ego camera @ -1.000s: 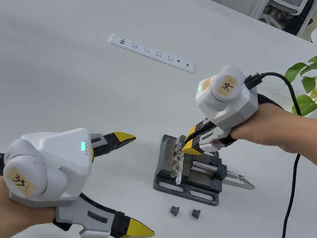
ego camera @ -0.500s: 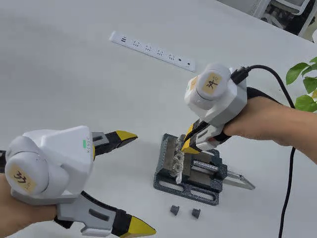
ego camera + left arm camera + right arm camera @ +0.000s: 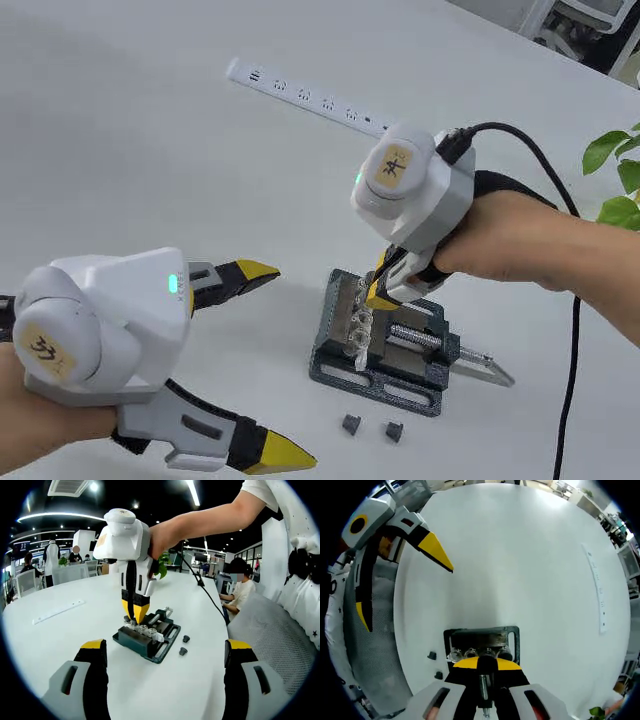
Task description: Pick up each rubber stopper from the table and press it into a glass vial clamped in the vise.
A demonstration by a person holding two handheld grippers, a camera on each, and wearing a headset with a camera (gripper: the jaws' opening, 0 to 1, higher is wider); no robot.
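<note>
**Tipping steeper: the right gripper (image 3: 377, 296) over the vise (image 3: 332, 374)**

More upright than a second ago, it is holding its clenched tips just above the glass vials (image 3: 358, 326) clamped there; whether a stopper is sitting between them, I cannot tell. The left gripper (image 3: 285, 366) is hovering splayed wide, empty. Two rubber stoppers (image 3: 351, 424) are lying on the table (image 3: 150, 150) beside the vise.

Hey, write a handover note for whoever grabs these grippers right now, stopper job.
Left hand-held gripper: open, empty, over the table left of the vise.
Right hand-held gripper: shut, tips down at the vials in the vise; stopper between them unclear.
Two stoppers lie on the table by the vise.
Done: unclear how many vials are capped.
Left: at least those two.
</note>
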